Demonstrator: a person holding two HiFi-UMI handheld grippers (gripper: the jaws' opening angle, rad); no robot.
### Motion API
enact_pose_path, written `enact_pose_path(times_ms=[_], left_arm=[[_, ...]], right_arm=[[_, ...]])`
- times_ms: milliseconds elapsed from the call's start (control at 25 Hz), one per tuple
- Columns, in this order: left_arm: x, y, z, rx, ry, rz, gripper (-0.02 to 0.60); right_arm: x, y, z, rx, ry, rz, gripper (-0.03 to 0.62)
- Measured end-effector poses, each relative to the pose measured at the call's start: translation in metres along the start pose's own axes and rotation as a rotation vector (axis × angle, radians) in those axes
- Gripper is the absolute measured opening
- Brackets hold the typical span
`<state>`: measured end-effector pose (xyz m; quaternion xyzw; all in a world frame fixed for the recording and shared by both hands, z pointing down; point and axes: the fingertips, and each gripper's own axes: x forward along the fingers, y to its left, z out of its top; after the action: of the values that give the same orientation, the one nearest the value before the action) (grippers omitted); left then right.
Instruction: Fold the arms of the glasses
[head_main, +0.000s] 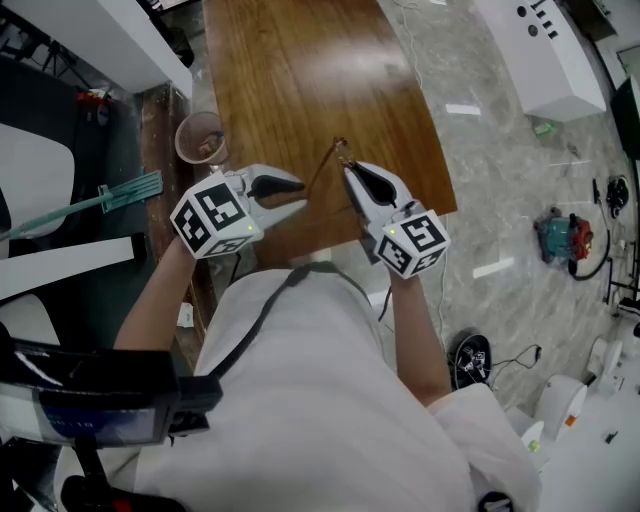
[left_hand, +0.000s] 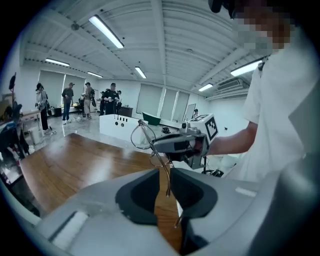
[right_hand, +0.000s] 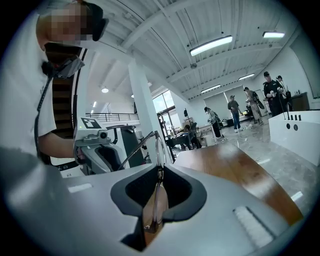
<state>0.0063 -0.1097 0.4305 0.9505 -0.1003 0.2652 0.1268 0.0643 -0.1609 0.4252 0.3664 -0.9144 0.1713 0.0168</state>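
The glasses (right_hand: 159, 167) stand edge-on between the right gripper's (head_main: 352, 176) jaws, which are clamped on the front frame. One arm (left_hand: 165, 175) reaches into the left gripper (head_main: 298, 193), whose jaws stand apart around it without pinching. The thin arm could slip out of that loose gap. A push against the hinge's swing might also twist the frame in the right clamp or drop it onto the table (head_main: 300, 70).

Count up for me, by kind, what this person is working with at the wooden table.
Grippers: 2, the left gripper and the right gripper
Glasses: 1 pair, held up between the two grippers
Table: 1
Total: 4
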Motion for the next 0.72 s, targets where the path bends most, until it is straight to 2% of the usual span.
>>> enact_pose_path(times_ms=[120, 280, 480, 720], left_arm=[[0.004, -0.007, -0.001, -0.041, -0.016, -0.067, 0.035], [0.005, -0.012, 0.001, -0.086, -0.030, -0.134, 0.028], [0.014, -0.014, 0.005, -0.066, -0.013, -0.149, 0.028], [0.034, -0.012, 0.009, -0.022, 0.024, -0.121, 0.026]], right_arm=[[0.000, 0.005, 0.002, 0.003, -0.015, 0.017, 0.040], [-0.003, 0.009, 0.006, 0.009, -0.024, 0.046, 0.040], [-0.003, 0.011, 0.007, 0.030, -0.042, 0.058, 0.040], [0.007, 0.025, 0.009, 0.011, -0.041, 0.094, 0.040]])
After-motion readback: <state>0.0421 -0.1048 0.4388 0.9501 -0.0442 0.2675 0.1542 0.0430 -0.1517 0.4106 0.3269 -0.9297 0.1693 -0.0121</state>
